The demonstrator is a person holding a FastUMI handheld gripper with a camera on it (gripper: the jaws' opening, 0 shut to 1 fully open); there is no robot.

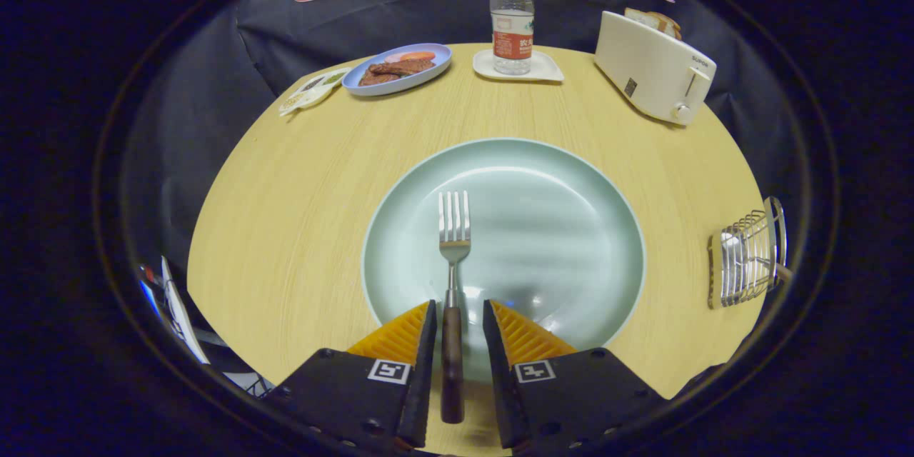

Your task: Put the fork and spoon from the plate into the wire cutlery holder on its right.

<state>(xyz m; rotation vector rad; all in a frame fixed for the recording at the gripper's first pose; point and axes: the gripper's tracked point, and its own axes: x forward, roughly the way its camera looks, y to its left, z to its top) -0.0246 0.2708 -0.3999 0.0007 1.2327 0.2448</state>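
Round pale-wood worktop (300, 228). Far left edge: small white sauce packets (312, 90), just beside an oval blue plate (435, 56) with browned food. Centre back: clear plastic water bottle with red cap (512, 21) upright on a white coaster (546, 71).

Centre: large pale-green round plate (571, 228). Steel fork with dark wooden handle (453, 278) lies on it, tines pointing away, handle running back over the near rim between the fingers.

Hand-held gripper (458, 314): fingers parted, one each side of the fork handle; left pad close to it, gap on the right. Not clamped.

Right back: white toaster (653, 71) with bread in the slot. Right edge: wire cutlery holder (746, 257), well apart from the plate, something metallic inside.
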